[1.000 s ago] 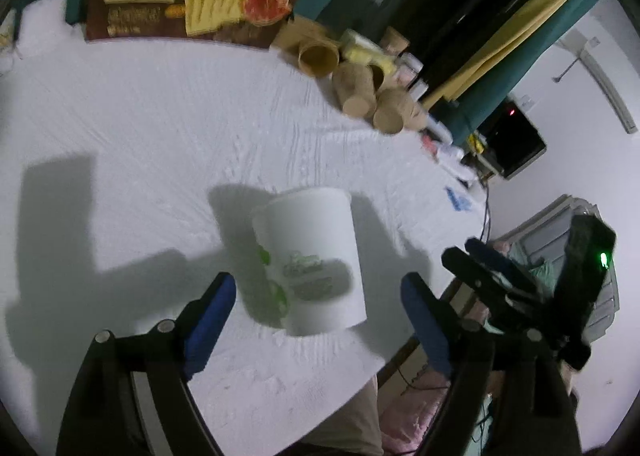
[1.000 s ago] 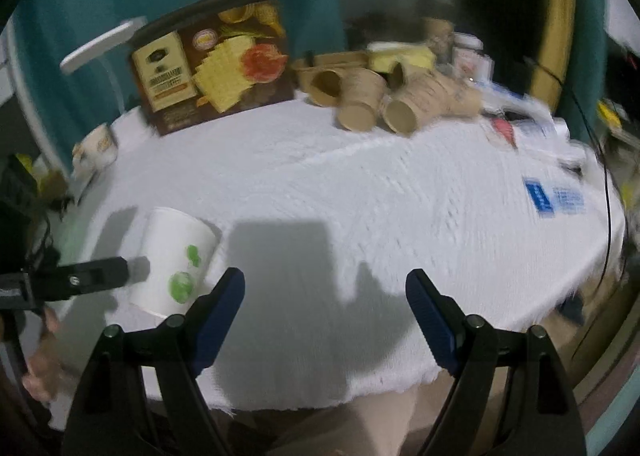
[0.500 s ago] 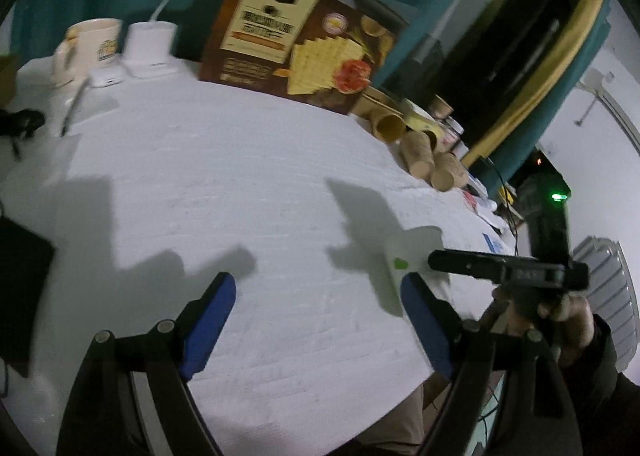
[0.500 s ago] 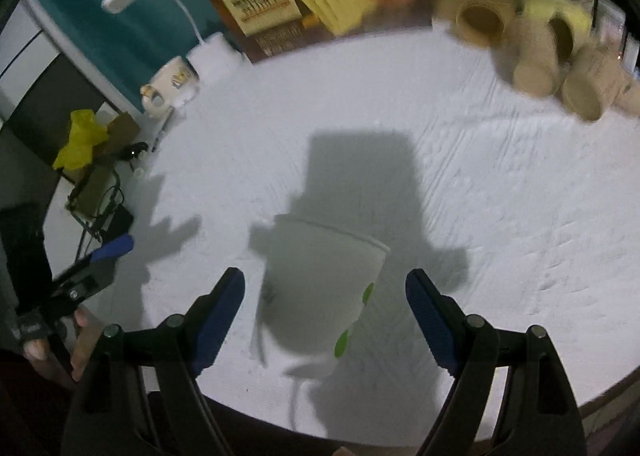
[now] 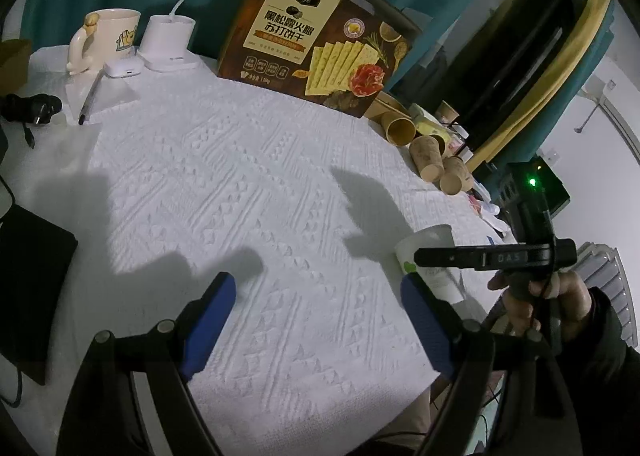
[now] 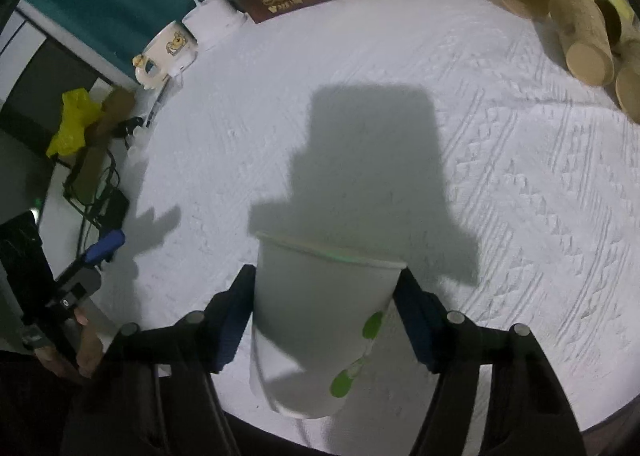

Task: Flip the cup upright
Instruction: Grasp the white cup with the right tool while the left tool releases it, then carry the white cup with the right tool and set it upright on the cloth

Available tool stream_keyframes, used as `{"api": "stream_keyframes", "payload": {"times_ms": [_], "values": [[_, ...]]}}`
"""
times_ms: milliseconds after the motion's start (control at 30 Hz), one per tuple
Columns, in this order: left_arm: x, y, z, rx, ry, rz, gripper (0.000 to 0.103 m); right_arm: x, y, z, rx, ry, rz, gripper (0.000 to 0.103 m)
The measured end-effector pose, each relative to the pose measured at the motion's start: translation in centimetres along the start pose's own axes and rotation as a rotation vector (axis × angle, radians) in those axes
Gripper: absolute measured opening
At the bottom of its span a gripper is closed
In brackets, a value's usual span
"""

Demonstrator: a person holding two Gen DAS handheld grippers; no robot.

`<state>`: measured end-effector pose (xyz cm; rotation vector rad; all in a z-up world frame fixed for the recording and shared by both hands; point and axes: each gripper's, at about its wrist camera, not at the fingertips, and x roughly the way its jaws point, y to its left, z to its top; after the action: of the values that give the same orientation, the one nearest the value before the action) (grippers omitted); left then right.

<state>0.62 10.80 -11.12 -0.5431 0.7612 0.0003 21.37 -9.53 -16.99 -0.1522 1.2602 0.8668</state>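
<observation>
Big round bench (image 5: 256, 184) under a white textured cloth, far edge cut off by the fisheye. Cracker box (image 5: 316, 44) standing at the back, top cropped in the right wrist view. White cup (image 6: 320, 320) with green dots near the front edge, rim pointing away from the camera, base lost in shadow. Right gripper (image 6: 325, 310) jaws just closed in, clamped on both sides of the cup. Left gripper (image 5: 316, 320) jaws apart, nothing between. Brown paper cups (image 5: 428, 158) lying tipped, partly blurred.

Dim fisheye views, hard dark shadows across the white tablecloth (image 5: 248, 176), edges bent and vignetted.
</observation>
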Motion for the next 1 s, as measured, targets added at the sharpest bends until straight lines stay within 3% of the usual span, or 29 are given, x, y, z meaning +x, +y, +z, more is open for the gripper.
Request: {"api": "stream_keyframes", "payload": {"times_ms": [167,267,367,533,633,1000], "values": [[-0.4,-0.1,0.2,0.008,-0.017,0.008,0.085,-1.5,0.9,0.4,-0.059,-0.114,-0.076,0.064],[-0.8,-0.3,0.3,0.02,-0.034,0.021,0.085,-3.1,1.4,0.1,-0.12,-0.283,-0.21,0.064],[-0.9,-0.6,0.3,0.029,-0.044,0.039,0.085,-3.6,1.1,-0.9,-0.133,-0.434,-0.288,0.064],[-0.7,-1.0,0.1,0.035,-0.032,0.053,0.085,-2.7,1.9,-2.7,-0.171,-0.594,-0.372,0.064],[-0.6,-1.1,0.2,0.037,-0.031,0.057,0.085,-2.0,2.7,-3.7,-0.198,-0.646,-0.41,0.064],[-0.1,-2.0,0.1,0.074,-0.034,0.087,0.085,-1.4,4.0,-7.8,-0.175,-0.683,-0.443,0.064]]}}
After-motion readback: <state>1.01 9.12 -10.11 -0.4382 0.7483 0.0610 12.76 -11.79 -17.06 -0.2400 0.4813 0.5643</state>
